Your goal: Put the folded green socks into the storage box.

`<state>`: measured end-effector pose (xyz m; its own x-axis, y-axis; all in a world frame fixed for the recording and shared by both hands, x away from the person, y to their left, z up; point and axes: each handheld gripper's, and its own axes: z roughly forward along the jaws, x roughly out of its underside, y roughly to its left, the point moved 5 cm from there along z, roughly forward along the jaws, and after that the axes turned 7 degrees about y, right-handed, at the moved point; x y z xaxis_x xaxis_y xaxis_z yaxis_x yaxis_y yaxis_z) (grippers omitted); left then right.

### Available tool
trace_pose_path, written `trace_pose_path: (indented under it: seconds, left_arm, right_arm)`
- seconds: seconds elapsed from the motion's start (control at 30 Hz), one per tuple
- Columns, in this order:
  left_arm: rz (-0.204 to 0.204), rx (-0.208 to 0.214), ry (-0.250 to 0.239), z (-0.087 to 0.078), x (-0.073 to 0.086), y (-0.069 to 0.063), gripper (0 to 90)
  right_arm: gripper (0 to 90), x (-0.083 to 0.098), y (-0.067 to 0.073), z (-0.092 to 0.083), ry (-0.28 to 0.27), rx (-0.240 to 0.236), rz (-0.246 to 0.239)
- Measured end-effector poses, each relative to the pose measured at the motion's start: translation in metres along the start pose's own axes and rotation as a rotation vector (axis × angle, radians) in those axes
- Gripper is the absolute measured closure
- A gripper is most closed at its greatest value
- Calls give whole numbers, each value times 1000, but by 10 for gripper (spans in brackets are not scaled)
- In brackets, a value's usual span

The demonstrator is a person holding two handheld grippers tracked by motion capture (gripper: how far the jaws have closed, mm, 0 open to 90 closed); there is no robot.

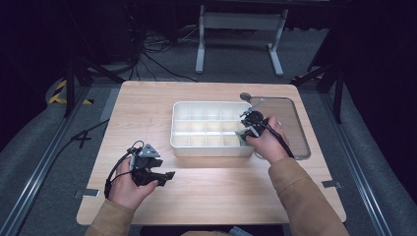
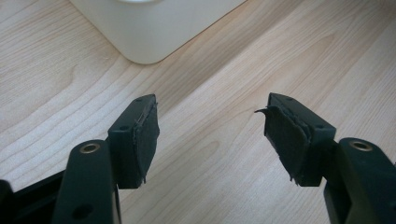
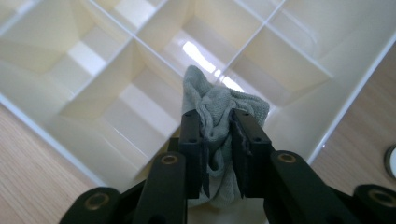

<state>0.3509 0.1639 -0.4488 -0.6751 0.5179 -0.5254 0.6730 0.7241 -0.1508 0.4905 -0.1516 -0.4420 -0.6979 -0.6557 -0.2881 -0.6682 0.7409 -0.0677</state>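
Observation:
A white tray (image 1: 211,152) split into several compartments stands at the middle of the wooden table. My right gripper (image 1: 248,129) hovers over its near right corner, shut on a crumpled grey-green cloth (image 3: 215,105). In the right gripper view the cloth bulges up between the jaws above the compartment dividers (image 3: 140,42), and the cells I can see hold nothing else. My left gripper (image 1: 167,176) is low over the table near the front left, open, with bare wood between its pads (image 2: 144,140). A rounded corner of the tray (image 2: 149,28) lies just beyond it.
A clear flat lid or tray (image 1: 290,123) lies right of the white tray, partly under my right hand. A small round disc (image 1: 245,97) sits behind the tray's far right corner. The table's front edge runs close to both forearms.

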Motion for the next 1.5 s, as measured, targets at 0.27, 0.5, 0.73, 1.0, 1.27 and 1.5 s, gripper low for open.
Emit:
trace_pose_path:
  seconds: [0.27,0.5,0.73,1.0,1.27,1.5]
  left_arm:
    - [-1,2,-7,-2,2,-1,360]
    - [-14,0,7,-2,6,3,359]
    - [-12,-5,-1,0,6,3,355]
    - [-24,6,6,-2,5,3,355]
    - [-25,8,-5,-4,5,4,351]
    - [-26,4,-6,-5,6,3,351]
  right_arm:
    - [775,0,3,28,150,-14,2]
    - [712,7,-3,22,68,-99,44]
    - [654,11,-4,3,-2,-122,57]
    - [617,19,-9,-24,-122,-126,58]
    - [589,33,-10,-51,-232,-146,39]
    - [557,49,-10,-72,-315,-169,28]
